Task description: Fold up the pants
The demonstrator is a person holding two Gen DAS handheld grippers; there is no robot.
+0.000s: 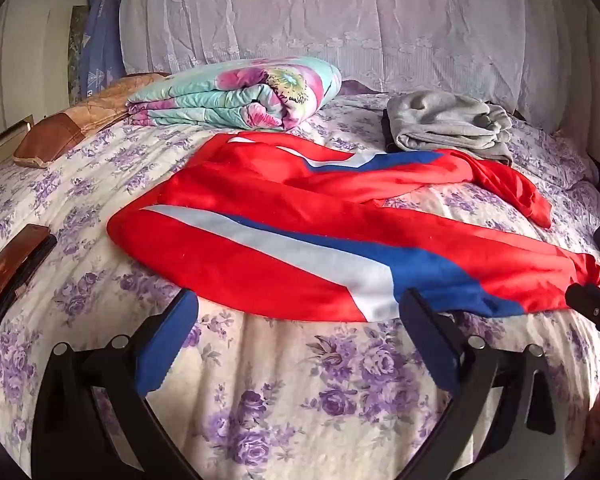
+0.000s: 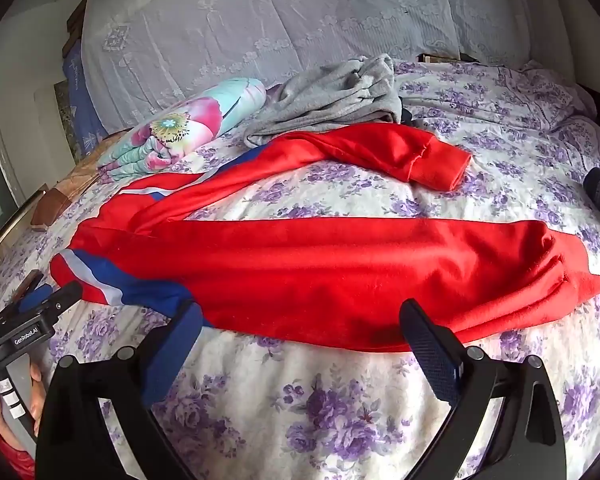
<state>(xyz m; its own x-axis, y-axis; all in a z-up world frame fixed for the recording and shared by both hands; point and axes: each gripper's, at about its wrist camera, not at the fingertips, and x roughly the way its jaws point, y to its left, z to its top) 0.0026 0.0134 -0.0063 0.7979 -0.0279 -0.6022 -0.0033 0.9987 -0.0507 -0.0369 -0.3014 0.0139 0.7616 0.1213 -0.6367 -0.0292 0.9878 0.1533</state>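
Red pants (image 1: 284,216) with a white and blue side stripe lie spread on the flowered bed, waist to the left and legs running right. In the right wrist view the near leg (image 2: 360,276) lies straight and the far leg (image 2: 384,148) bends away. My left gripper (image 1: 300,312) is open and empty, its fingertips at the near edge by the stripe. My right gripper (image 2: 300,324) is open and empty, its fingertips at the near leg's lower edge. The right gripper's tip (image 1: 592,304) shows at the right of the left wrist view, the left gripper (image 2: 40,312) at the left of the right wrist view.
A folded floral quilt (image 1: 240,96) and a grey garment (image 1: 448,124) lie at the back of the bed (image 1: 300,380). A brown pillow (image 1: 72,128) sits at the far left, a brown-black flat object (image 1: 8,280) at the left edge. A lace-draped headboard (image 1: 340,20) stands behind.
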